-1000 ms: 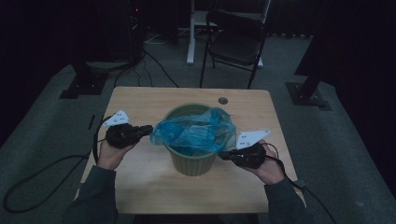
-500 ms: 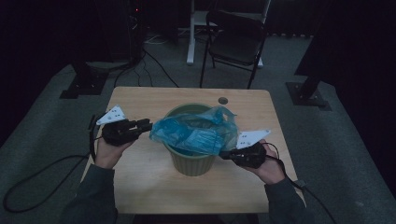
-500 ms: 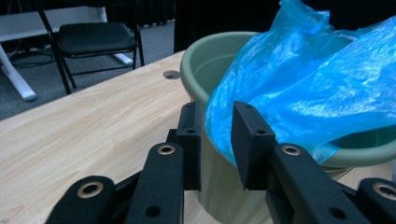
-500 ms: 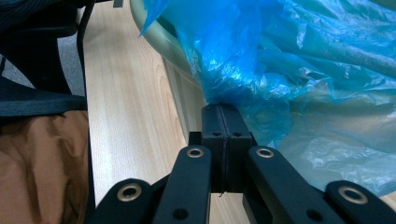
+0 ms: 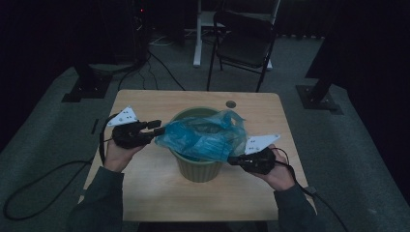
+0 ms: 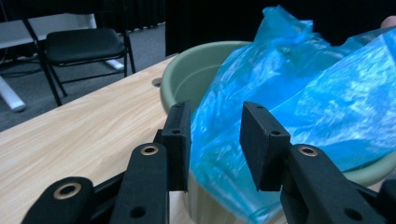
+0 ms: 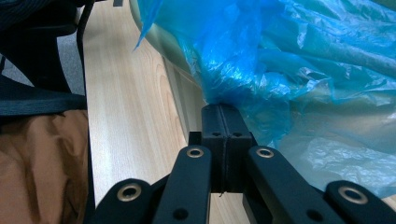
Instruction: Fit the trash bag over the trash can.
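Observation:
A green bin (image 5: 198, 169) stands mid-table with a blue plastic bag (image 5: 203, 137) bunched over its mouth. My left gripper (image 5: 155, 127) is at the bag's left edge. Its jaws have just been opening, and in the left gripper view they stand apart (image 6: 215, 135) with the bag (image 6: 317, 107) hanging loose between them, unpressed by the pads. My right gripper (image 5: 233, 160) is at the bin's right side. In the right gripper view its jaws (image 7: 223, 112) are shut tight on a pinch of the bag (image 7: 280, 51) beside the bin wall (image 7: 187, 98).
The wooden table (image 5: 159, 193) has a round hole (image 5: 231, 104) near its far edge. Beyond the table is a black chair (image 5: 246, 43). Dark stand bases sit on the floor at left (image 5: 84, 89) and right (image 5: 319, 99). A cable trails off the left gripper.
The left gripper's jaws have opened off the bag's left edge and that hand has lifted a little. The right gripper has kept its grip and place.

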### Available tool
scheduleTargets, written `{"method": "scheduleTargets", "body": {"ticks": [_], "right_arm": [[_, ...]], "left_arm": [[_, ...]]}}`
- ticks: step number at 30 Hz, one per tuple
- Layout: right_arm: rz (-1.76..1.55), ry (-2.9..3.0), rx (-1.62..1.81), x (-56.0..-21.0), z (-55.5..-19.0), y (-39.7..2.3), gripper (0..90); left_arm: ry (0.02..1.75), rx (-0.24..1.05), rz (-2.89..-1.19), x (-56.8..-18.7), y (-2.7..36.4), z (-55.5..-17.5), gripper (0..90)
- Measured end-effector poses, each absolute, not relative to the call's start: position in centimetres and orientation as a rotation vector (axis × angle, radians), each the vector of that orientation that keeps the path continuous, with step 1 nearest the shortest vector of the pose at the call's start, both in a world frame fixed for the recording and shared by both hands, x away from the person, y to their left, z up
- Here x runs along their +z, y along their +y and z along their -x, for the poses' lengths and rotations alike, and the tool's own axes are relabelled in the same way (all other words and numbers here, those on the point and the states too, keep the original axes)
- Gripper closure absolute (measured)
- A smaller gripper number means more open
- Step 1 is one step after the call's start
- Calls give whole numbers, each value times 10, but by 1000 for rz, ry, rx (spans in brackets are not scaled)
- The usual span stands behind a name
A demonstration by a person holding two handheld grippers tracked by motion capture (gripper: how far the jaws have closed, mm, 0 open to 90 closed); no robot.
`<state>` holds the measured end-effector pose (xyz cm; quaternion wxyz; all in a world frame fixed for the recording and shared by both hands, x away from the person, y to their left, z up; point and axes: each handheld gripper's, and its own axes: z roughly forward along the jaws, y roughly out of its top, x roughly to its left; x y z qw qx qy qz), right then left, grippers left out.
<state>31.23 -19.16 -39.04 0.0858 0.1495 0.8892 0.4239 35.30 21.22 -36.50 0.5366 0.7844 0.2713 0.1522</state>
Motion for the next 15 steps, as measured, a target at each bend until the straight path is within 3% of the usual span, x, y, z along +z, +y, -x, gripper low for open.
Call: {"method": "scheduleTargets", "body": {"ticks": [15], "right_arm": [[-448,2653,1265,-391,-312,-191,900]], "left_arm": [[571,348,-1896,-361,191,-357,579]]}}
